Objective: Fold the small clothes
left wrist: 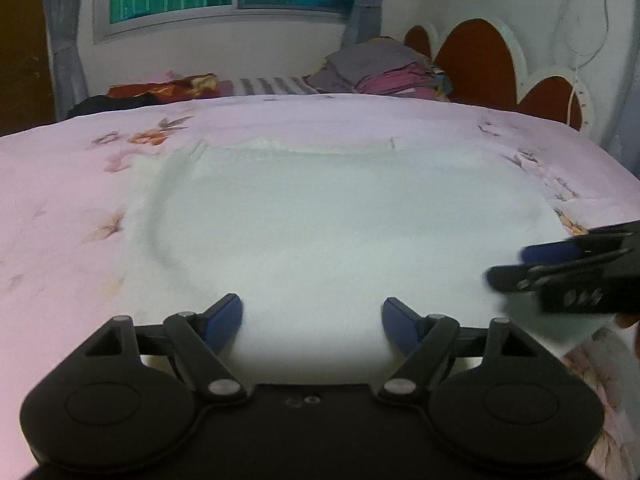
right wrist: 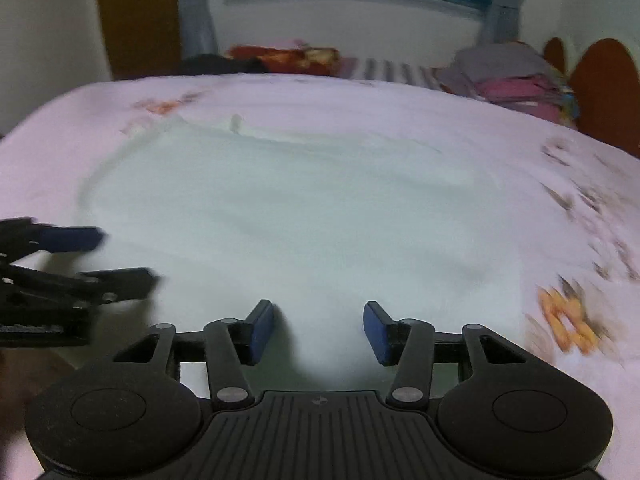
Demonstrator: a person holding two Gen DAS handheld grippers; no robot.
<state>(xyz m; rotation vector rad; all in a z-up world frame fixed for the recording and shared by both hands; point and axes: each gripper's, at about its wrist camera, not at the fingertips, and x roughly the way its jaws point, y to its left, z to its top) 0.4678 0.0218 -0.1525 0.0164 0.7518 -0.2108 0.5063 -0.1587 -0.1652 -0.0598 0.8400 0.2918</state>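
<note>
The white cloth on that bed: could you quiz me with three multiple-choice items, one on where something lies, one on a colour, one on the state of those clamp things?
1. Where does the flat white cloth lie?
A. On the pink flowered bedsheet
B. On the floor
C. On the windowsill

2. What colour are the pads on the gripper fingers?
A. Red
B. Blue
C. Yellow

3. How do both grippers stand?
A. Clamped on the cloth
C. Holding a hanger
B. Open, holding nothing

Answers: 1 A, the sheet shows all round the cloth. 2 B, blue strips line the fingers. 3 B, the left gripper and right gripper show a clear gap with the cloth lying flat beyond.
</note>
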